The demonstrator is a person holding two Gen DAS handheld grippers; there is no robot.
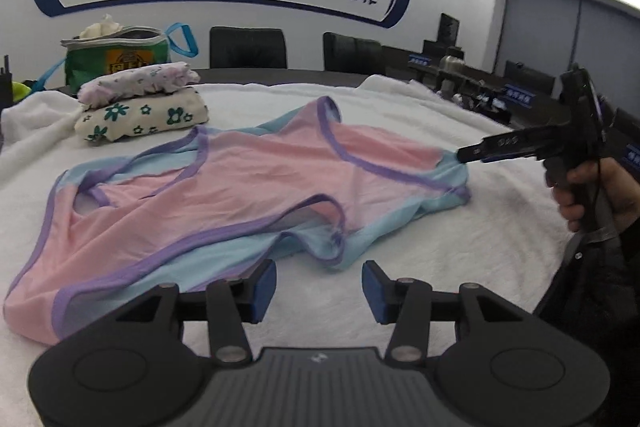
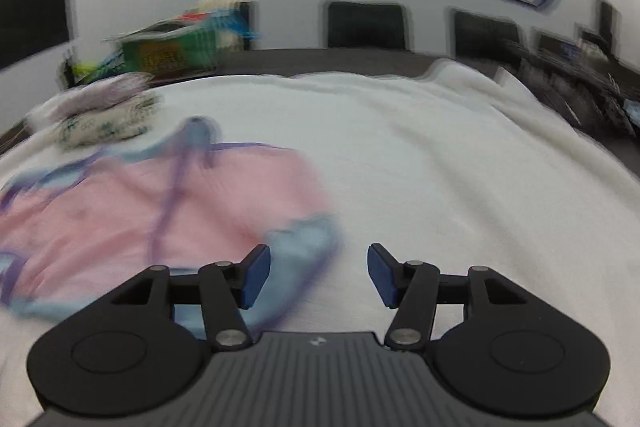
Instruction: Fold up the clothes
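**Both grippers spread, pink garment lies loose between them**

Left gripper [image 1: 319, 291] has its blue pads apart w/ nothing in them, hovering just off the near hem of the garment. Right gripper [image 2: 319, 277], per its own cam, is likewise spread and empty; in the left view its tip sits at the garment's far right corner, but whether it touches the cloth there I can't tell. Right cam is motion-blurred, so detail is poor.

Largest first: white fluffy towel-like cover [image 1: 420, 131] spans the table. On it, centre-left, lies the thin pink vest-type garment w/ light-blue panels and purple binding [image 1: 248, 183], spread out but rumpled, one blue edge bunched near the middle front. It isn't folded as it lies. Back left, two folded floral cloth bundles [image 1: 144, 103] are stacked, a green fabric bag [image 1: 120, 57] behind them.

Handling, as a judgement: fabric looks v. light, limp and stretchy, no stiffness, so it'll sag and drag when lifted by one point. Grips better on the purple bound edges or corners, which are thicker and less likely to slip than the thin single layer. Fluffy cover may cling to the cloth a bit.
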